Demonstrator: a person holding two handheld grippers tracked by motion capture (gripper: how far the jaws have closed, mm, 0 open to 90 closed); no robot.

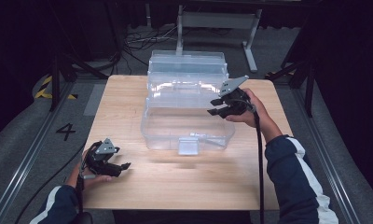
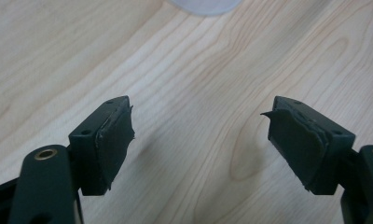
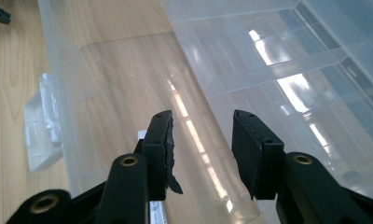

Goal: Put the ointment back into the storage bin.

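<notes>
**Grippers apart over open box**

Clear plastic hinged storage box (image 1: pixel 187 109) sits centre frame on the pale wooden table (image 1: pixel 128 186); right gripper (image 1: pixel 217 106) hovers at its right rim, jaws parted, empty; left gripper (image 1: pixel 124 165) lower left, jaws spread wide, empty

High view overhead facing forward, 2 claw cameras close, sharing the wooden table (image 1: pixel 128 107)
</notes>
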